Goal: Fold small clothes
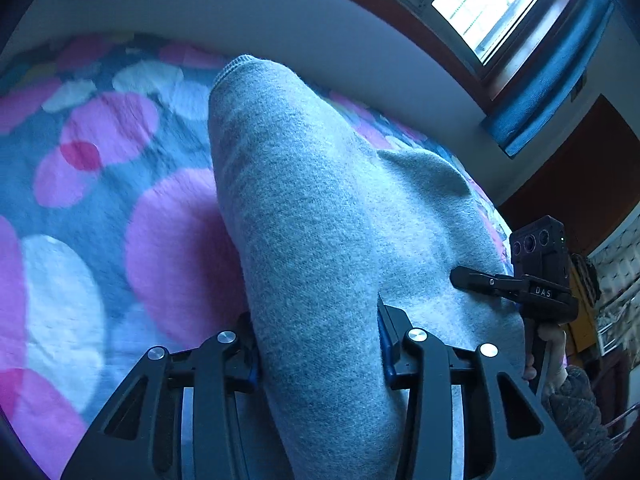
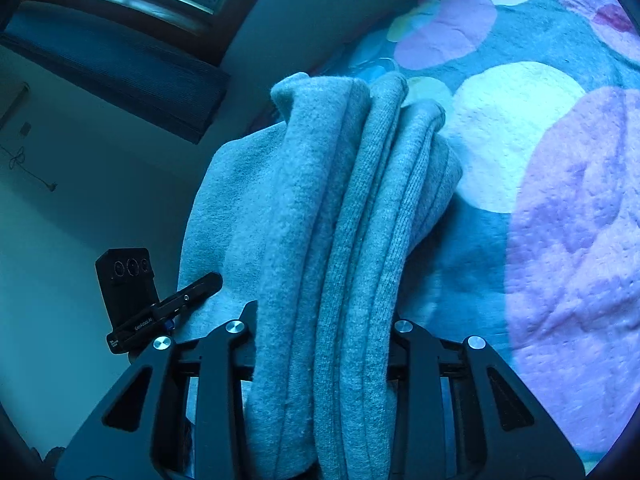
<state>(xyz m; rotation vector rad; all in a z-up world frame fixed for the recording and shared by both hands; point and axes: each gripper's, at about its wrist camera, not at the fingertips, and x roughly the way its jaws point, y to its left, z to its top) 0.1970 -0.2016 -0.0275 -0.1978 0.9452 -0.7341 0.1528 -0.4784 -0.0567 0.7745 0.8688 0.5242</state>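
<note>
A grey fleece garment (image 1: 304, 216) is held up over the bed between both grippers. My left gripper (image 1: 320, 344) is shut on one thick bunched part of it. My right gripper (image 2: 322, 344) is shut on several folded layers with ribbed edges (image 2: 360, 200). In the left wrist view the right gripper (image 1: 492, 282) shows at the garment's right edge. In the right wrist view the left gripper (image 2: 192, 292) shows at the garment's left edge. The cloth hides all fingertips.
A fleece bedspread (image 1: 100, 184) with pink and white circles lies below, also in the right wrist view (image 2: 560, 200). A pale wall (image 1: 280, 20) and a window (image 1: 488, 4) stand behind. A person's hand (image 1: 548, 360) grips the right handle.
</note>
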